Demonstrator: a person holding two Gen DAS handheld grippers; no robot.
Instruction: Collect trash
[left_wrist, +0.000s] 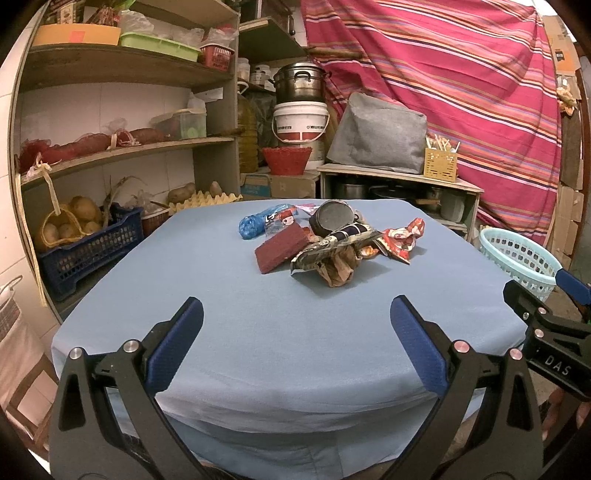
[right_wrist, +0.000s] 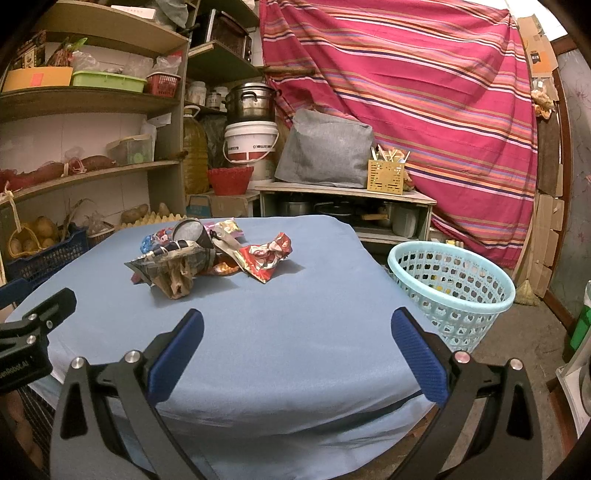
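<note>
A blue cloth-covered tabletop (left_wrist: 229, 354) carries a heap of crumpled wrappers and trash (left_wrist: 328, 240) toward its far side. A pale-blue perforated plastic basket (right_wrist: 452, 288) stands on the floor just right of it. Wooden shelves (left_wrist: 122, 147) and a striped red curtain (right_wrist: 406, 92) stand behind. The left gripper (left_wrist: 295, 343) and right gripper (right_wrist: 295, 343) both gape wide, holding nothing.

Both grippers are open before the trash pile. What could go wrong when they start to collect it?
The dark round can lies on its side among the wrappers; pulling one out may roll it off the table. The light blue basket stands below the table's right edge, so the crumpled red wrapper, being light, might miss it if dropped early.
</note>
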